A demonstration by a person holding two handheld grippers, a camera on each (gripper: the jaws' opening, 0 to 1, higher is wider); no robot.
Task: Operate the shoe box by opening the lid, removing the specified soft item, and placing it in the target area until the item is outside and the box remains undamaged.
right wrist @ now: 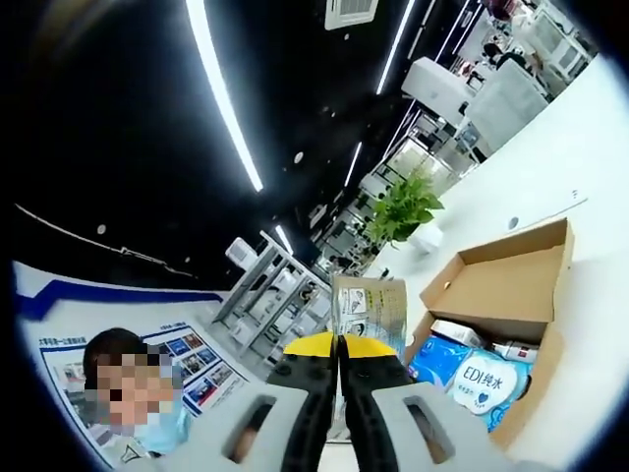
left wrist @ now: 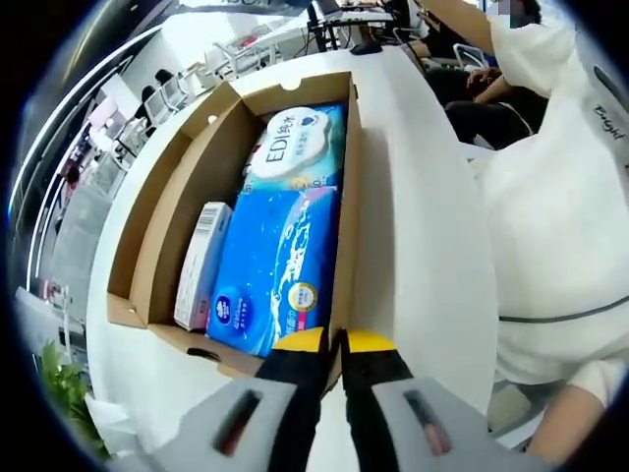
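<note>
The open cardboard shoe box (left wrist: 162, 197) lies on a white table (left wrist: 423, 236). Inside it are a blue tissue pack (left wrist: 280, 265), an EDI wipes pack (left wrist: 300, 147) and a slim white carton (left wrist: 201, 265). My left gripper (left wrist: 335, 339) is shut at the box's near right corner, and the thin side wall runs in between its yellow tips. My right gripper (right wrist: 339, 344) is shut on a flat grey-green packet (right wrist: 371, 310), held up in the air above and beside the box (right wrist: 501, 280). The EDI pack (right wrist: 486, 379) still lies in the box.
A person in white (left wrist: 560, 226) stands close at the table's right edge. Chairs and desks stand beyond the far end. A potted plant (right wrist: 408, 206) is behind the box, and leaves (left wrist: 59, 383) show at the near left. Another person (right wrist: 128, 393) is below the right gripper.
</note>
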